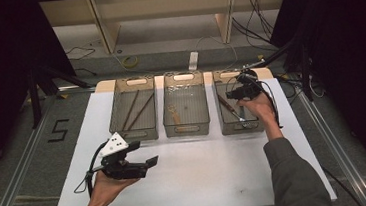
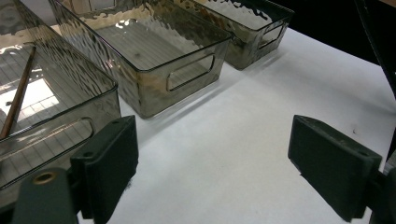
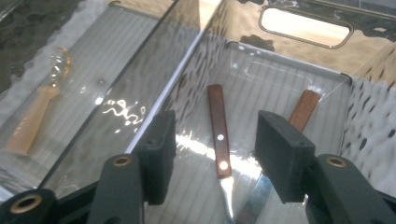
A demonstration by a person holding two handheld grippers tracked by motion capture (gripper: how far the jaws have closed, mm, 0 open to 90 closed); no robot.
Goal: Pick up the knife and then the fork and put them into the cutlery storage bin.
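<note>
The right gripper [image 3: 212, 154] hangs over the right bin [image 1: 225, 125], jaws spread and empty above 2 wooden-handled knives [image 3: 220, 133] lying on its floor; the left gripper [image 2: 212, 172] hovers over the white table [image 1: 202, 176], jaws spread wide, holding nothing, near the left bin [image 1: 118, 128].

In the right gripper view, the blade of the wooden-handled knife [image 3: 219, 135] runs off the bottom edge, and the second knife [image 3: 299, 116] is partly hidden behind one black jaw. In the left gripper view, the chopstick [image 2: 17, 95] is cut off by the left edge. In the high view, the pale spoon [image 1: 174, 115] is too small to see clearly.
</note>
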